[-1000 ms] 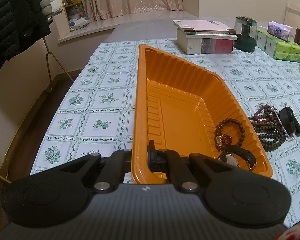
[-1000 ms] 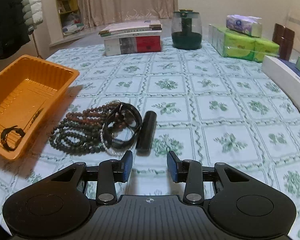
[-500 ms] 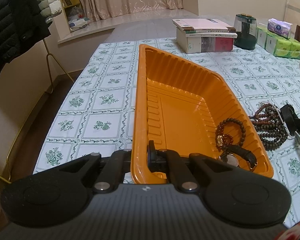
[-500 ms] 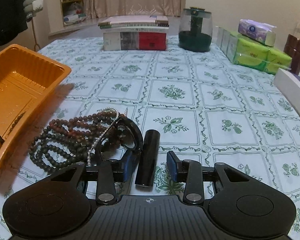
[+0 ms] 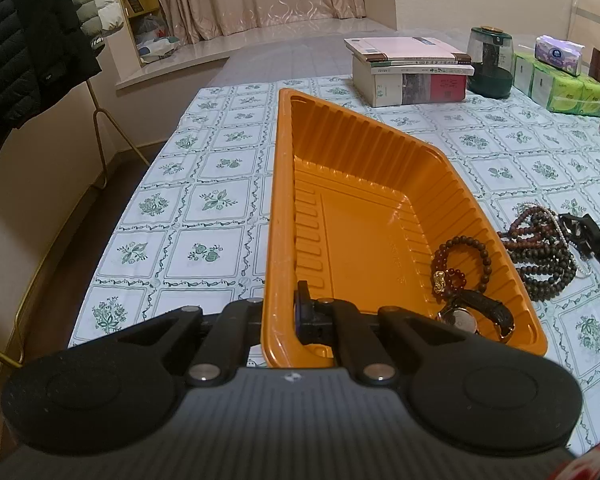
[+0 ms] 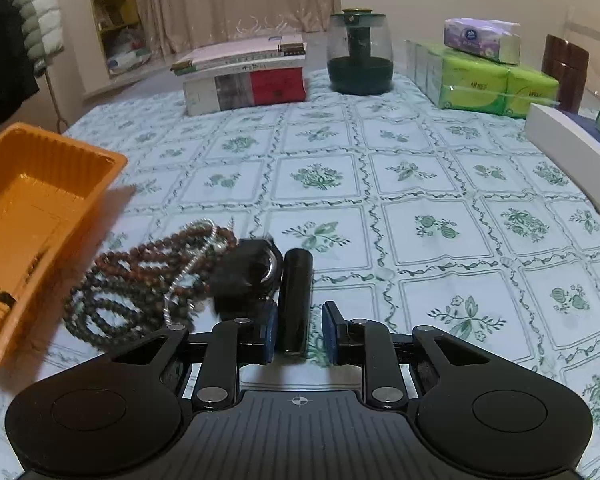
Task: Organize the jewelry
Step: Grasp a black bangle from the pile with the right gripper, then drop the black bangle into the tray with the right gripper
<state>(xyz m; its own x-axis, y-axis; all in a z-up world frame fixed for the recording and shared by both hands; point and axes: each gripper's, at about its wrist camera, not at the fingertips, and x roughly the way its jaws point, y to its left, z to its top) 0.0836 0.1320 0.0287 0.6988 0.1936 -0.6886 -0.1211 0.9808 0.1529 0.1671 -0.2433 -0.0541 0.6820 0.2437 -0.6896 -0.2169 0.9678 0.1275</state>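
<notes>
Left tool pinching orange tray rim; right tool spread, straddling black cylinder.

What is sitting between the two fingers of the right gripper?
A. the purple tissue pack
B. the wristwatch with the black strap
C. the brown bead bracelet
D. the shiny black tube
D: in the right wrist view the shiny black tube lies on the tablecloth with its near end between the open fingers of the right gripper, which have not closed on it.
</notes>
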